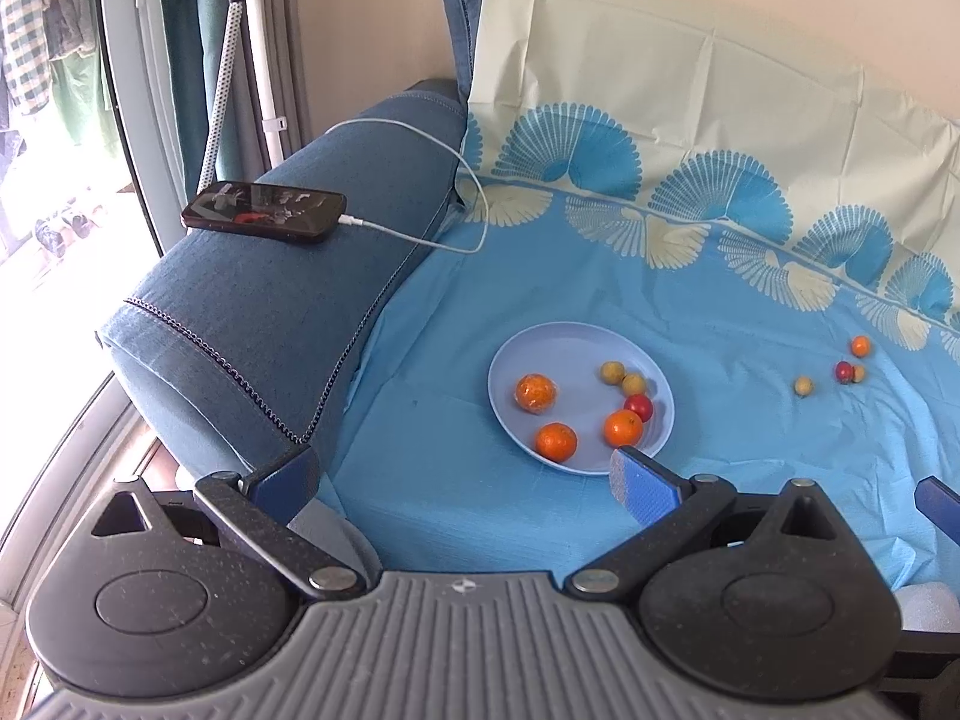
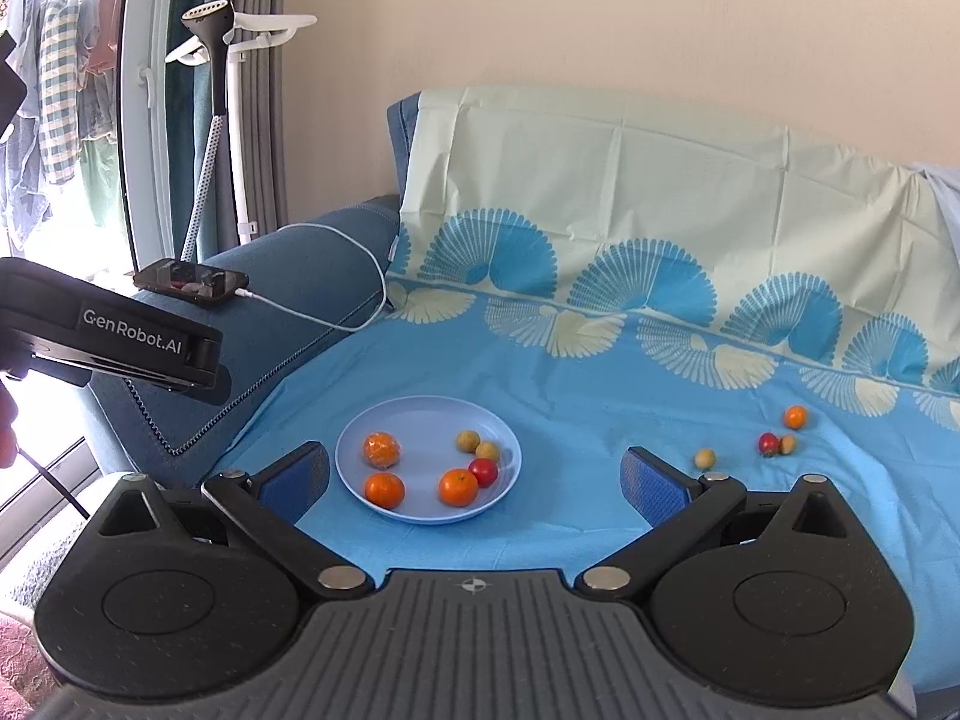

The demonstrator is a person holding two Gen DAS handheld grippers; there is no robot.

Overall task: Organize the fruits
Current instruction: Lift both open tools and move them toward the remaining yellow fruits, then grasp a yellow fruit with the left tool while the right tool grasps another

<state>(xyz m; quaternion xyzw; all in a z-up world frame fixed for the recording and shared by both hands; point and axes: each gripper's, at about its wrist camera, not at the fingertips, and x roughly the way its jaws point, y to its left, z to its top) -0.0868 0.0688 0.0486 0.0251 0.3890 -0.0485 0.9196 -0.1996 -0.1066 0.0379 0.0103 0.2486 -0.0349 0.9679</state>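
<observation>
A pale blue plate (image 1: 522,354) (image 2: 420,414) lies on the blue sheet over the sofa seat. It holds three oranges (image 1: 555,441) (image 2: 384,489), a red fruit (image 1: 638,406) (image 2: 483,471) and two small yellowish fruits (image 1: 612,371) (image 2: 468,440). To its right, loose on the sheet, lie a small orange (image 1: 860,346) (image 2: 795,417), a red fruit (image 1: 843,370) (image 2: 768,443) and a yellowish fruit (image 1: 803,386) (image 2: 705,458). My left gripper (image 1: 462,477) is open, empty, just short of the plate. My right gripper (image 2: 474,480) is open and empty, its fingers either side of the plate's near rim.
The blue sofa armrest (image 1: 252,300) (image 2: 270,312) stands left of the plate, with a phone (image 1: 264,211) (image 2: 192,282) on a white charging cable (image 1: 420,138). The patterned sheet climbs the backrest (image 2: 600,180). The left gripper's body (image 2: 120,336) shows at the right view's left edge.
</observation>
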